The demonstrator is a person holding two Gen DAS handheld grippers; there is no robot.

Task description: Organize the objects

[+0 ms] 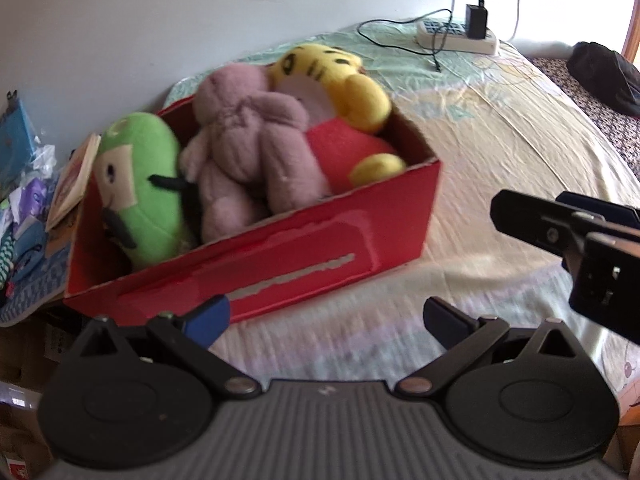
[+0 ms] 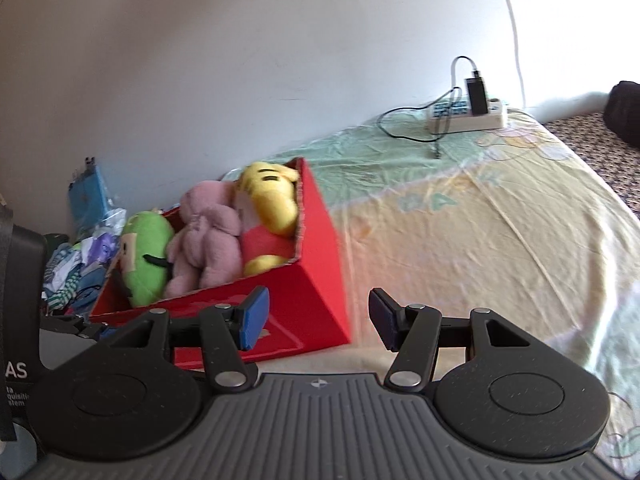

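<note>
A red cardboard box [image 1: 304, 248] [image 2: 316, 264] lies on the bed and holds three plush toys: a green one [image 1: 138, 192] [image 2: 146, 258] at the left, a pink one [image 1: 248, 148] [image 2: 208, 240] in the middle, and a yellow tiger in red [image 1: 332, 92] [image 2: 268, 208] at the right. My left gripper [image 1: 326, 318] is open in front of the box's near wall, with nothing between its fingers. My right gripper [image 2: 318, 320] is open by the box's near right corner, also holding nothing. The right gripper's body [image 1: 576, 240] shows at the right of the left wrist view.
A white power strip [image 1: 456, 36] [image 2: 468, 116] with a black charger and cables sits at the far end of the bed sheet [image 1: 500, 140] [image 2: 460, 220]. Cluttered bags and a blue packet [image 1: 20, 168] [image 2: 86, 196] lie left of the box. A dark bag [image 1: 604, 76] rests at far right.
</note>
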